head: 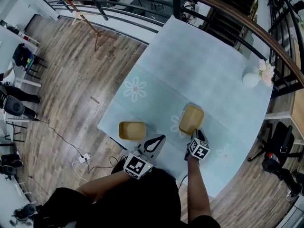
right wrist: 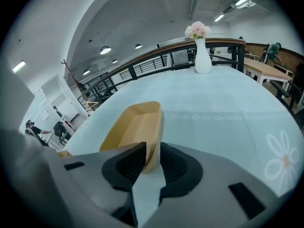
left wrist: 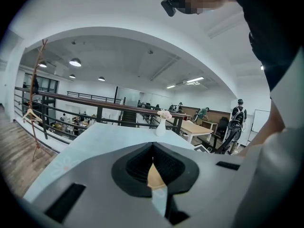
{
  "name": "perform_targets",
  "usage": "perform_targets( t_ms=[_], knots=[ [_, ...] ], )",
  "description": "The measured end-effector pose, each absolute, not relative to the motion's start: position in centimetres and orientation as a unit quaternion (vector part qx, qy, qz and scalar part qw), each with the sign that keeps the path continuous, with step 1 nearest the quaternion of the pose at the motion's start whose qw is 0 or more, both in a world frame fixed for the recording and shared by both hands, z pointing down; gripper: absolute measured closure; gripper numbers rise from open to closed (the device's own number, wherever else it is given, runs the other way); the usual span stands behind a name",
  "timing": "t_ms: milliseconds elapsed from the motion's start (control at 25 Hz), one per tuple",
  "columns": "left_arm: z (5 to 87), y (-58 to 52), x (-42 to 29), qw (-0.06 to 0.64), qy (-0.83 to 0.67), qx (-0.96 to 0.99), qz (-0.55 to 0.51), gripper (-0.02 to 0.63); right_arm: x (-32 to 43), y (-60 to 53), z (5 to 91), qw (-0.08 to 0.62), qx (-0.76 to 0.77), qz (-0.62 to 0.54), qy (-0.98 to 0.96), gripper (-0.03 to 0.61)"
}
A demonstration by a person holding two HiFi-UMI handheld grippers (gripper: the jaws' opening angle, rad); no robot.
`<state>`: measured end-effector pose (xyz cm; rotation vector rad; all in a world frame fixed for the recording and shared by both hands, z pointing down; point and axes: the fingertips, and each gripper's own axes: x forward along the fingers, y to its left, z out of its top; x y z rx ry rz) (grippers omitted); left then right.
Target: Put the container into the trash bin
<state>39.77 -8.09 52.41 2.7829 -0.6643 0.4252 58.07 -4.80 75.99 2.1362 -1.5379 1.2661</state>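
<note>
Two tan paper containers lie on the pale blue table point(head: 190, 65). One container point(head: 191, 119) is straight ahead of my right gripper point(head: 198, 132). In the right gripper view its near rim point(right wrist: 153, 151) stands between the jaws of the right gripper point(right wrist: 152, 148), which are apart and not pressing on it. The other container point(head: 132, 130) lies at the table's near left edge, just left of my left gripper point(head: 161, 137). In the left gripper view the tips of that gripper point(left wrist: 152, 146) meet with nothing gripped, and a bit of tan shows behind them. No trash bin is in view.
A white vase with pink flowers point(head: 251, 78) stands at the table's far right corner. A dark railing point(head: 228, 13) runs behind the table. Wooden floor with cables point(head: 71, 146) lies to the left, and a chair point(head: 280, 132) is on the right.
</note>
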Motion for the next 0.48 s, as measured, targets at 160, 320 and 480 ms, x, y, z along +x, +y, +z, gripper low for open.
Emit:
perform_targets(
  t_ms=[160, 320, 480],
  knots=[
    [52.4, -8.9, 38.8, 0.126, -0.249, 0.949, 0.144, 0.604, 58.0, -5.6, 76.3, 0.11, 0.72, 0.435, -0.529, 0.524],
    [52.9, -8.6, 37.2, 0.133, -0.263, 0.944, 0.15, 0.604, 57.8, -5.3, 75.7, 0.119, 0.723, 0.424, -0.532, 0.535],
    [52.6, -8.5, 33.5, 0.134, -0.281, 0.939, 0.145, 0.604, 56.6, -4.9, 73.7, 0.097, 0.73, 0.416, -0.533, 0.537]
  ],
)
